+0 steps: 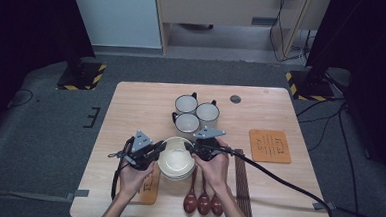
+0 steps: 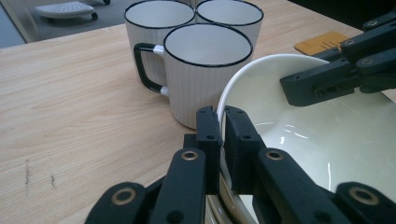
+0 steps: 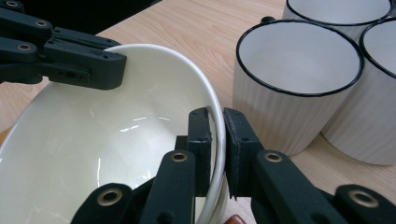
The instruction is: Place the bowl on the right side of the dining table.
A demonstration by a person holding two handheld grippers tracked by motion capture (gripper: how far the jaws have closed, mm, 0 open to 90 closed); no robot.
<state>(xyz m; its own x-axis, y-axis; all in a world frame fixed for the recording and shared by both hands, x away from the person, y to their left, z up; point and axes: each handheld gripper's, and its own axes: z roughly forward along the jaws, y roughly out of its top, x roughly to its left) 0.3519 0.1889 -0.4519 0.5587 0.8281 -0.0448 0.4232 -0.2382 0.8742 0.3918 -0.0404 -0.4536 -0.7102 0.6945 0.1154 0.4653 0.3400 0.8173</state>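
My left gripper pinches the near-left rim of the top white bowl, one jaw inside, one outside. My right gripper straddles the opposite rim, jaws drawn in against it. The bowl sits on a stack at the front middle of the table, just before three mugs. How many bowls lie beneath I cannot tell; my hands hide their sides. The brown spoons are partly covered by my right forearm, and the mat by my left hand
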